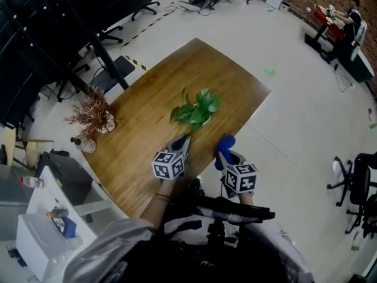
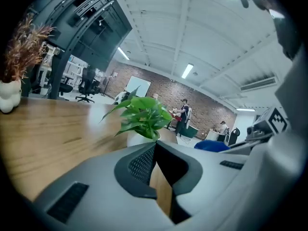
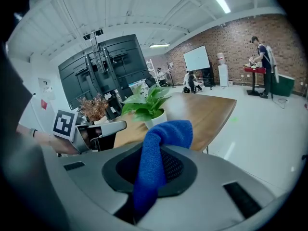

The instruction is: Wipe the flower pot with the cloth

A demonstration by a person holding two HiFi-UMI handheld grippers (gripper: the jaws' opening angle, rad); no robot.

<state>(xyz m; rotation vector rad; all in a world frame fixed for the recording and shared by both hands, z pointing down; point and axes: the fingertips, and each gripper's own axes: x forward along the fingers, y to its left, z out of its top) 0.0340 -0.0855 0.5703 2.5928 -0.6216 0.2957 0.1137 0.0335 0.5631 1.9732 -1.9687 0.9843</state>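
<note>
Clamping blue cloth (image 3: 161, 143) in right gripper (image 1: 222, 157). Holding left gripper (image 1: 182, 141) closed, empty, near flower pot (image 3: 157, 119) on table (image 1: 141, 146).

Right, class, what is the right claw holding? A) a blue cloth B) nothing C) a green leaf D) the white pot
A: the right claw is shut on the blue cloth, which pokes up between its jaws, while the flower pot stands apart on the table.

We see a wooden table (image 1: 147, 128) at centre frame, dried flowers in a pale vase (image 1: 91, 115) at its left edge, black office chairs (image 1: 144, 5) upper left, a person at a red table (image 1: 352, 16) upper right, a green floor mark (image 1: 269, 72)
</note>
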